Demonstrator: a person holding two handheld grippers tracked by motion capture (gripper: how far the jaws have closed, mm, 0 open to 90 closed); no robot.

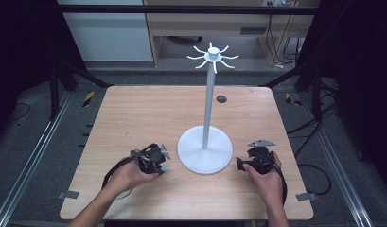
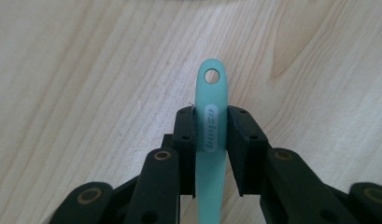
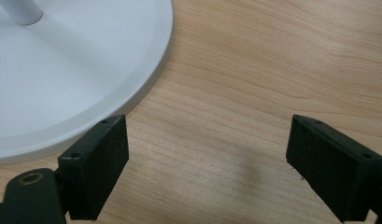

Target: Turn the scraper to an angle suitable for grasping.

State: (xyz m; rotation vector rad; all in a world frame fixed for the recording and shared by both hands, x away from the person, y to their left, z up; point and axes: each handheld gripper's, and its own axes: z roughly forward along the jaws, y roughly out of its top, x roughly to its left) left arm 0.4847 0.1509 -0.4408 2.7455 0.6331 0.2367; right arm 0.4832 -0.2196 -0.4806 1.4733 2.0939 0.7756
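A white stand (image 1: pixel 208 101) with a round base (image 1: pixel 204 151) and curved hooks (image 1: pixel 213 56) at its top rises from the middle of the wooden table (image 1: pixel 134 113). My left gripper (image 1: pixel 163 166) sits left of the base, low over the table, shut on a teal handle (image 2: pixel 211 135) with a hanging hole at its tip; the rest of that utensil is hidden. A bit of teal (image 1: pixel 165 168) peeks out beside it. My right gripper (image 1: pixel 240 163) rests right of the base, open with nothing between its jaws (image 3: pixel 207 168); the base rim (image 3: pixel 132 88) lies just beyond them.
A small dark round hole (image 1: pixel 221 99) marks the table's far side. Metal rails (image 1: pixel 35 151) run along both sides of the table, and cables (image 1: pixel 319 175) trail on the floor at right. Cabinets (image 1: pixel 205 23) stand behind the table.
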